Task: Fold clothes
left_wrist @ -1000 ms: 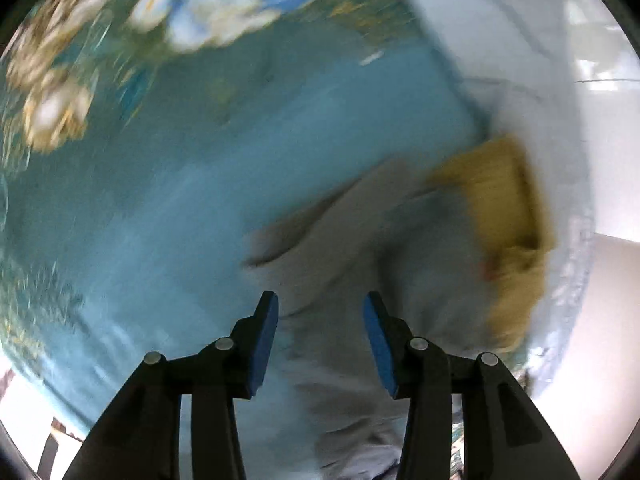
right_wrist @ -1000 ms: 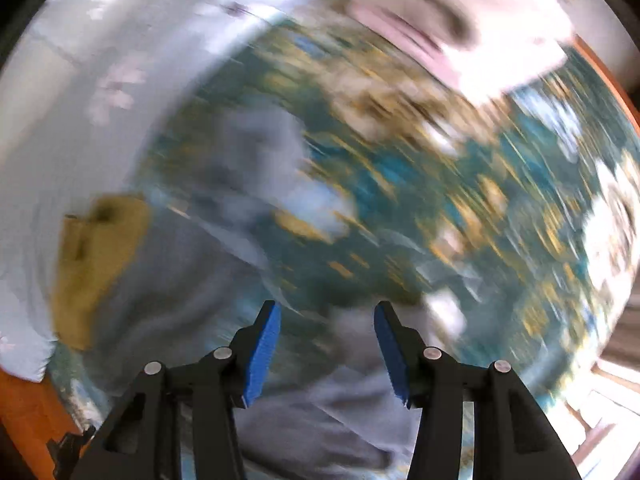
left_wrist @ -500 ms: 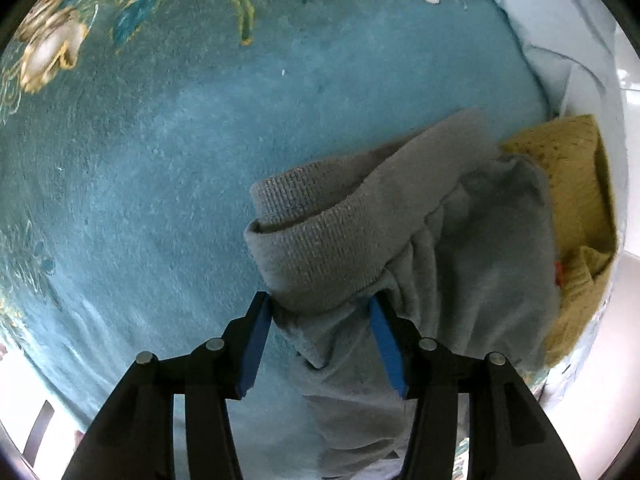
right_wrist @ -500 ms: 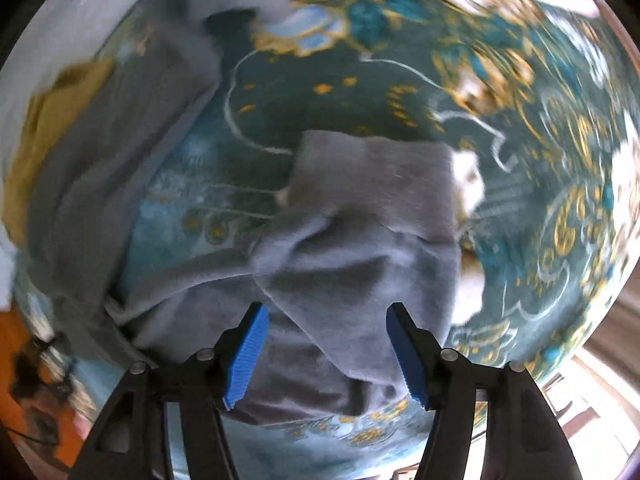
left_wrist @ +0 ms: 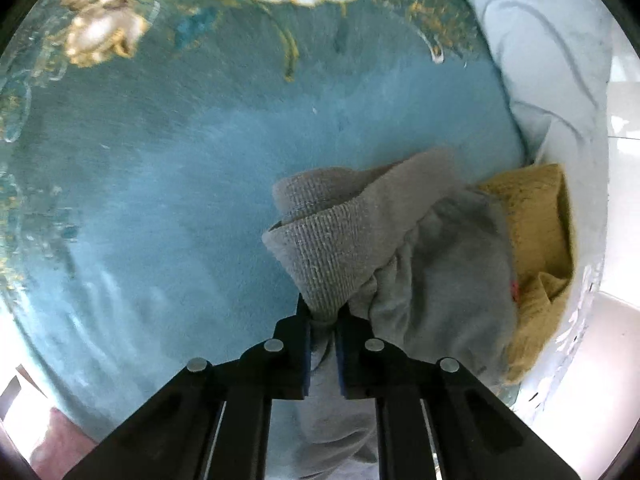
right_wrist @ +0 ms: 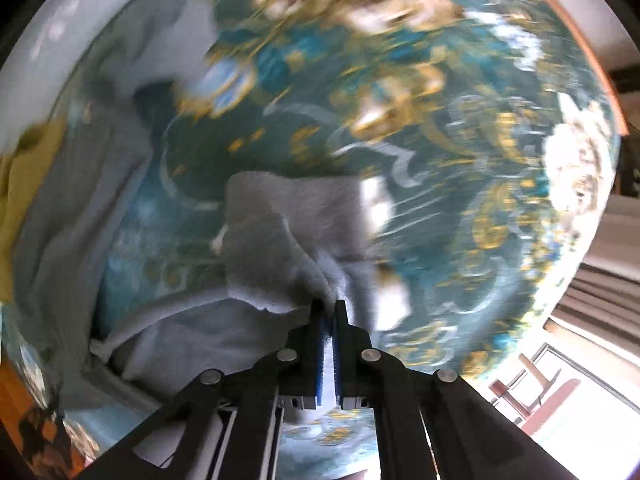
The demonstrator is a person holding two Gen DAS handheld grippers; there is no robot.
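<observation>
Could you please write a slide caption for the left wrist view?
Left gripper pinches the ribbed hem of a grey sweatshirt on a teal rug.

Grey knitted fleece garment [left_wrist: 420,264] with a ribbed cuff; mustard-yellow waffle-textured cloth [left_wrist: 536,248] beside it, with a small red spot at their border. Teal plush carpet [left_wrist: 168,184], plain at centre, patterned with gold scrolls and white-and-blue flowers. Pale blue-white crumpled sheet [left_wrist: 552,64]. Black tool [left_wrist: 323,320] with blue pads.

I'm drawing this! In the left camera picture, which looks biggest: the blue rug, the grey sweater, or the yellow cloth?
1. Blue rug
2. Grey sweater, though nearness to the camera enlarges it
3. Yellow cloth, partly hidden
</observation>
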